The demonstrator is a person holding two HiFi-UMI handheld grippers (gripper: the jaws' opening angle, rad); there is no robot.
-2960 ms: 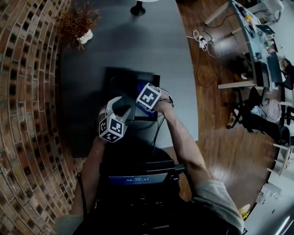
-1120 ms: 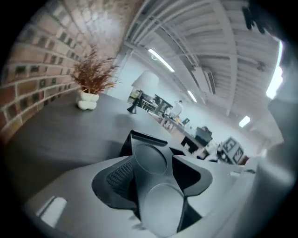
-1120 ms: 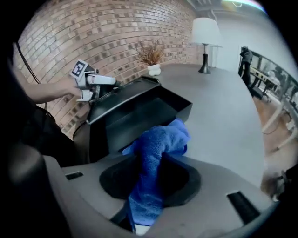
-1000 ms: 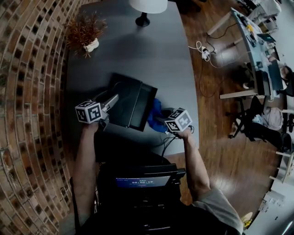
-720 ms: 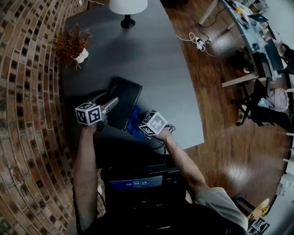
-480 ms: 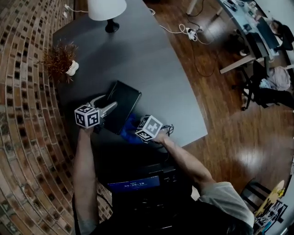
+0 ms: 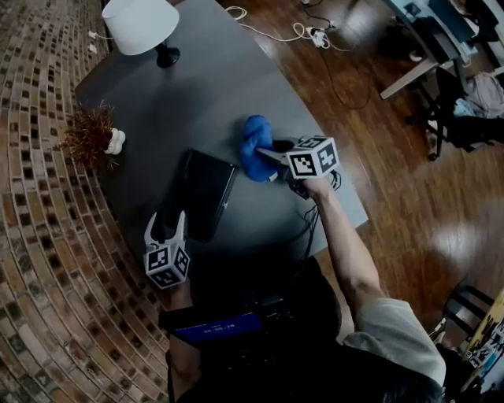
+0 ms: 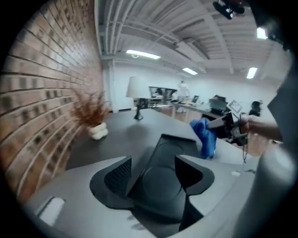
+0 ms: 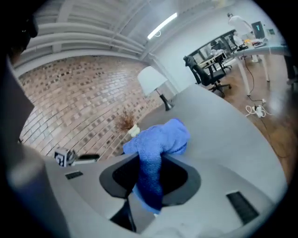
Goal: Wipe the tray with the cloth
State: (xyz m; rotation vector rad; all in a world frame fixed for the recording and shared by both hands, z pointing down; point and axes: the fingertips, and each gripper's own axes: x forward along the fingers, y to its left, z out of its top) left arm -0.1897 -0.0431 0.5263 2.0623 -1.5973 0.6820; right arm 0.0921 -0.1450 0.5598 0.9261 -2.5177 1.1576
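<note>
Head view looked steeply down on a dark table [image 7: 236, 86] with a brick wall [image 7: 39, 157] along its left edge. Farthest left, well ahead of the left gripper [image 7: 165, 228] and a little to its left, stood a dry plant [image 7: 93, 134] in a small white pot. A white-shaded lamp [image 7: 140, 24] stood farther out along the same side.

That left gripper sat at the near edge of the table. Its jaws were spread and had just been opening. Its own view showed nothing pinched between them.

The black tray [image 7: 206, 193] lay flat on the table just ahead of the left gripper's tips and slightly to their right. The gripper's own view looked along the tray through the gap between the jaws. Whether the tips touched the tray's near edge could not be told.

Right of the tray and beyond its far corner hung the blue cloth [image 7: 256, 146], bunched up and off the tray. It was pinched by the right gripper [image 7: 268, 155], whose jaws were pressed together on it. In the right gripper view, a fold ran down between the jaws and the bulk of the cloth mounded over their tips. The right gripper reached in from the right, well apart from the left one and out past the tray's right side. Whether the cloth's lower end touched the table could not be made out.
</note>
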